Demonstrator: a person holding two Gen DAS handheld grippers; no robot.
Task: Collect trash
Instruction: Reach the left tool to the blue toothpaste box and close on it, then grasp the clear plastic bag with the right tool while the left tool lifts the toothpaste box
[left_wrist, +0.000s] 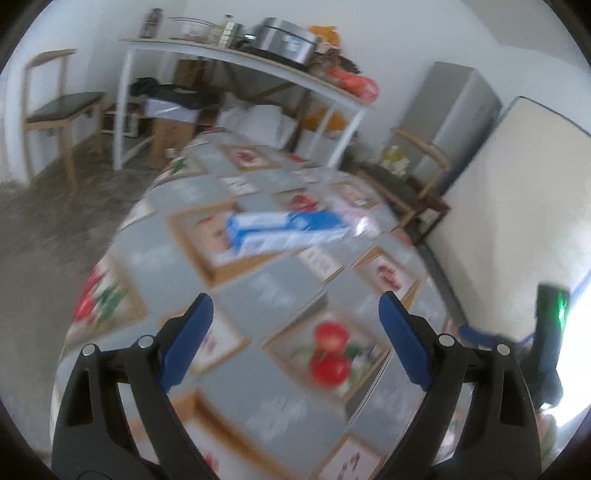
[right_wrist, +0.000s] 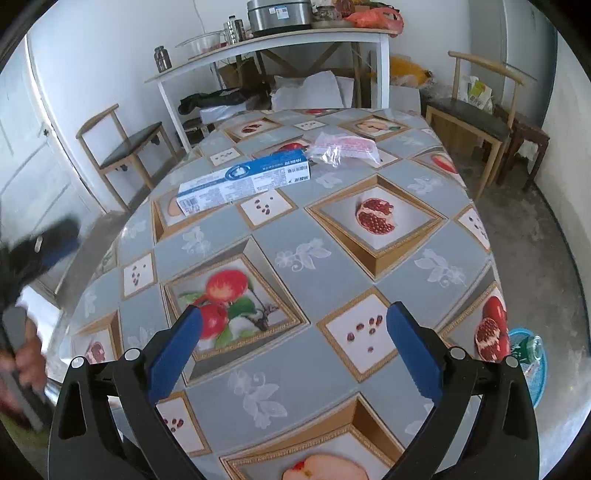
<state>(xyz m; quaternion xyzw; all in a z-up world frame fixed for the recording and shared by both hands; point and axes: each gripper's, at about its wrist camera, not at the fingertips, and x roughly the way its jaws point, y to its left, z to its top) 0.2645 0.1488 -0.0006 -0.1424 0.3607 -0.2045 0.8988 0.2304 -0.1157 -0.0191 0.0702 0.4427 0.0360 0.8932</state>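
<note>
Clearly, in the left wrist view, the left gripper (left_wrist: 295, 339) is released, its blue pads spread wide and nothing between them, hanging above the near part of the table (left_wrist: 266, 413). The picture is smeared, so fine detail is lost, but the aim reads well enough: the gripper faces the blue and white box (left_wrist: 284, 230) lying flat farther up the patterned cloth, well apart from the pads. A wide spread suits a long, narrow carton, and I judge this an approach, not yet a grasp. At the right edge a dark shape with a green light (left_wrist: 552, 314) is probably the other gripper, held off to the side and out of the way.

From the right wrist view, the right gripper (right_wrist: 295, 347) is likewise released and empty, poised over the near cloth. The box (right_wrist: 245, 182) lies slantwise toward the far left of the table, and just beyond its far end sits a crumpled clear wrapper (right_wrist: 343, 147) with pink print; whether the two touch I cannot tell. Both look like the trash to gather. On the floor at lower right, beside the table, a blue basket (right_wrist: 537, 373) already holds a green bottle (right_wrist: 526, 349), so it is likely the bin, set within the right hand's reach. A blurred hand (right_wrist: 27, 363) shows at far left.
</note>
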